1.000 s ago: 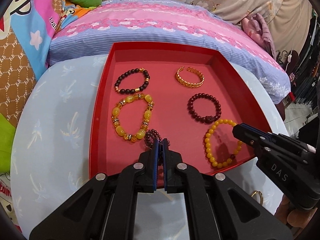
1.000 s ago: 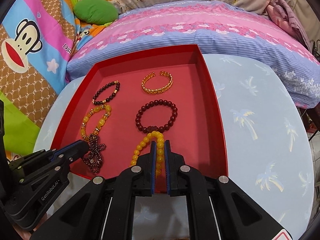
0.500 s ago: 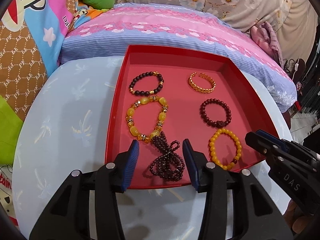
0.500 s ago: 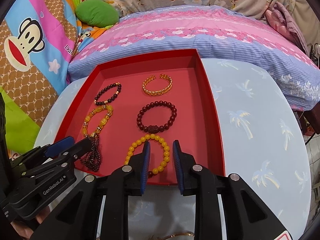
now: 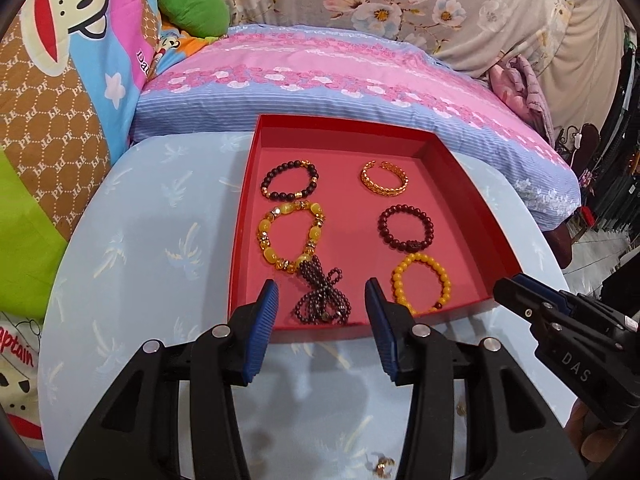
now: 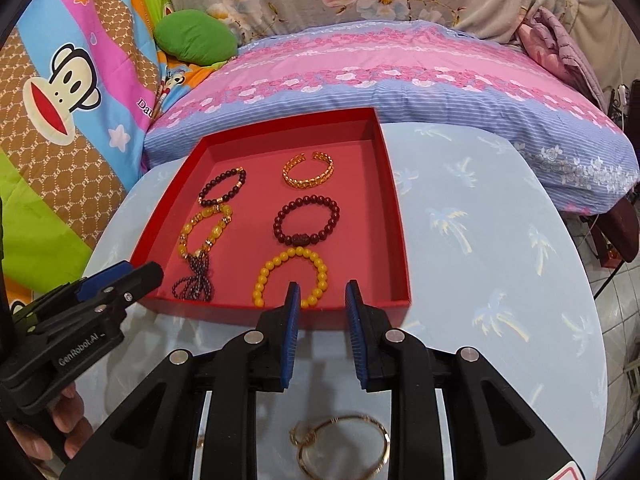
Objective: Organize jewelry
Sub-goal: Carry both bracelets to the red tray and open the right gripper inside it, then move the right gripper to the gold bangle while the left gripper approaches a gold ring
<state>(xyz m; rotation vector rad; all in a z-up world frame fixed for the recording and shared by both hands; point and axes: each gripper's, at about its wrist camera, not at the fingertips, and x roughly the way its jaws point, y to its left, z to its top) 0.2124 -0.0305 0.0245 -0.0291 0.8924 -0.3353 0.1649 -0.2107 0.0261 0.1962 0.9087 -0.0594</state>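
Six bracelets (image 5: 420,288) flat in red tray (image 5: 472,184), thin gold bangle (image 6: 344,446) outside on table

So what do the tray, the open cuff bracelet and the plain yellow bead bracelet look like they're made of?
Red tray: looks like matte card or paper-covered board, with thin flat walls and no gloss. Gold cuff: gold-coloured metal, going by its shiny woven links; real gold or plating can't be told. Yellow bead bracelet: opaque, smooth, glossy beads, possibly resin, plastic or amber-like stone.
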